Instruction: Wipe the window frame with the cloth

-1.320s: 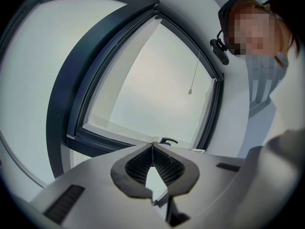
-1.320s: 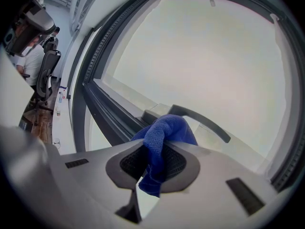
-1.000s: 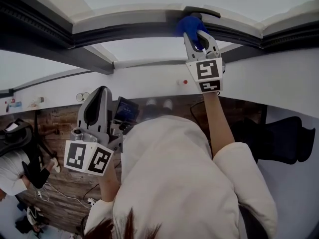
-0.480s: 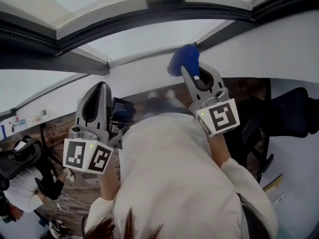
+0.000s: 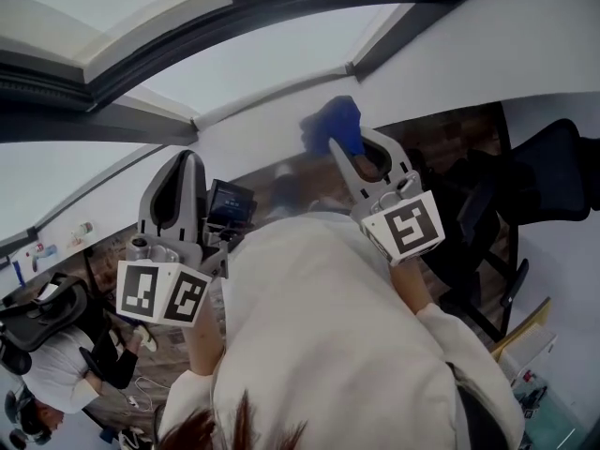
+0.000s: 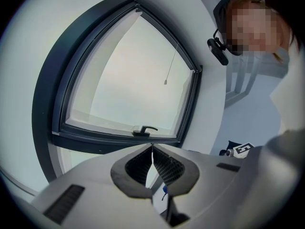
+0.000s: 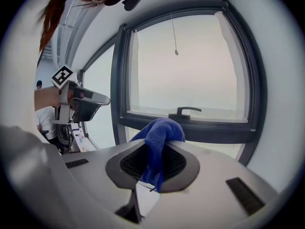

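Note:
A dark window frame (image 5: 281,7) (image 6: 119,138) (image 7: 214,130) with a black handle (image 7: 185,111) (image 6: 144,130) arcs across the top of the head view. My right gripper (image 5: 339,146) (image 7: 159,144) is shut on a blue cloth (image 5: 334,123) (image 7: 158,137). It hangs in the air well below the frame, in front of the white wall, touching nothing. My left gripper (image 5: 183,172) (image 6: 151,149) is shut with nothing in it and is held low at the left, away from the window.
A black office chair (image 5: 539,190) stands at the right. Another person (image 5: 56,364) is on the wooden floor at the lower left. A second fixed pane (image 5: 56,172) lies left of the framed window.
My right gripper has come down off the window frame near the handle, with the cloth still in it. The left gripper has hardly moved.

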`<action>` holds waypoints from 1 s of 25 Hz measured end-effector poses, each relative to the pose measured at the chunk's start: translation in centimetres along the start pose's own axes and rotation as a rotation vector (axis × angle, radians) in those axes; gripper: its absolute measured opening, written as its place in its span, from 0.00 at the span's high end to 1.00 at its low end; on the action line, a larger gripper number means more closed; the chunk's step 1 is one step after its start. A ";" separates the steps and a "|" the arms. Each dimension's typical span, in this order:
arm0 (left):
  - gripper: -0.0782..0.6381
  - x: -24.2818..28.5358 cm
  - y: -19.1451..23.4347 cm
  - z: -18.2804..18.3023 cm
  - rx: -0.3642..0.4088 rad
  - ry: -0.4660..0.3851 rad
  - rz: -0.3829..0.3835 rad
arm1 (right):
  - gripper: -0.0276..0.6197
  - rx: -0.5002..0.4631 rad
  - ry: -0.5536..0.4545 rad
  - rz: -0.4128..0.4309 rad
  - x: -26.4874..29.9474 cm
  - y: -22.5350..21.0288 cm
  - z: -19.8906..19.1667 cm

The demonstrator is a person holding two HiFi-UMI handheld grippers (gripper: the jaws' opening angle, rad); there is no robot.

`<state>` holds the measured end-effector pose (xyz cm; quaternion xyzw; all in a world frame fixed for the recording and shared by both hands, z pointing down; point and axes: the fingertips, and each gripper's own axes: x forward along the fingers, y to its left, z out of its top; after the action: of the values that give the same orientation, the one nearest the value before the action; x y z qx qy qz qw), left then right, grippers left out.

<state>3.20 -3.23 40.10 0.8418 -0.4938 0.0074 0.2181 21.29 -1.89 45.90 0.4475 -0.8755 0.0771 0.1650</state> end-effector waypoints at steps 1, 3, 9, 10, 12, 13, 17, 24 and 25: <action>0.88 -0.3 -0.6 -0.3 0.003 0.004 -0.007 | 0.89 0.003 0.002 -0.003 -0.9 0.3 -0.3; 0.88 -1.1 -2.0 -1.1 0.006 0.013 -0.018 | 0.89 0.008 0.010 -0.009 -2.8 0.7 -1.0; 0.88 -4.3 -8.5 -4.5 -0.017 0.027 -0.059 | 0.89 0.050 -0.012 -0.009 -9.7 3.4 -3.2; 0.88 -5.1 -9.7 -5.3 -0.020 0.031 -0.070 | 0.89 0.049 -0.023 -0.003 -10.7 4.0 -3.5; 0.88 -6.7 -11.5 -6.8 -0.028 0.040 -0.077 | 0.89 0.048 -0.027 0.010 -12.6 5.2 -4.4; 0.88 -7.5 -12.1 -7.4 -0.033 0.043 -0.071 | 0.89 0.052 -0.024 0.015 -13.4 5.6 -4.9; 0.88 -10.7 -12.7 -8.9 -0.041 0.044 -0.026 | 0.89 0.052 0.008 0.018 -16.4 6.8 -6.6; 0.88 -12.2 -12.1 -9.3 -0.043 0.039 -0.019 | 0.89 0.048 0.031 -0.011 -17.9 7.2 -7.5; 0.88 -12.2 -12.2 -9.2 -0.047 0.038 -0.028 | 0.89 0.048 0.033 -0.014 -17.9 7.3 -7.5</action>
<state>8.98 15.35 41.23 0.8429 -0.4778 0.0089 0.2472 26.82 18.10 46.62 0.4562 -0.8675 0.1042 0.1690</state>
